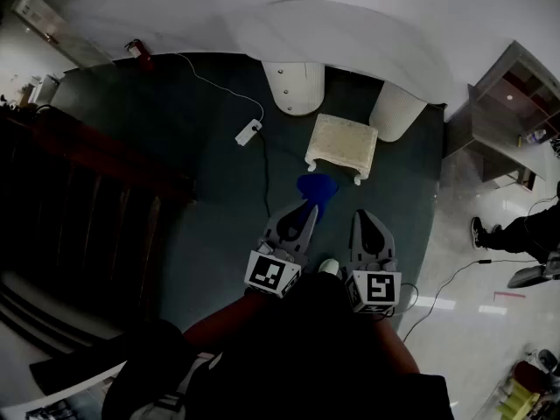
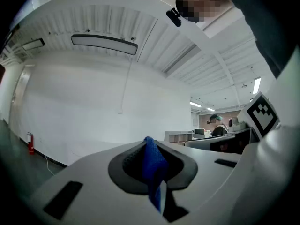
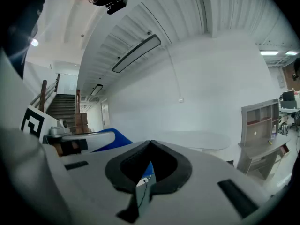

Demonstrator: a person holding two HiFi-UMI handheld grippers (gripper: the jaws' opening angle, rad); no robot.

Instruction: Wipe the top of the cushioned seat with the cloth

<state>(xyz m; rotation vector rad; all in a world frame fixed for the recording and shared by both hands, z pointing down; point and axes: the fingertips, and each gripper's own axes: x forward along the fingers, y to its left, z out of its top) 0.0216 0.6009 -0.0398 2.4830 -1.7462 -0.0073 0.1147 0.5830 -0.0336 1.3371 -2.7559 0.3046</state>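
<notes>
The cushioned seat is a small cream stool with curved legs, standing on the dark floor ahead of me. A blue cloth hangs in the air just short of its near edge. My left gripper is shut on that cloth; in the left gripper view the blue cloth is pinched between the jaws of that left gripper. To its right my right gripper is held level, apart from the seat. In its own view the right gripper is shut with nothing held, and the blue cloth shows at left.
Two white round pedestals stand behind the seat under a white tabletop. A white power strip with cord lies at left. Dark stairs fill the left. A shelf unit and a person's leg are at right.
</notes>
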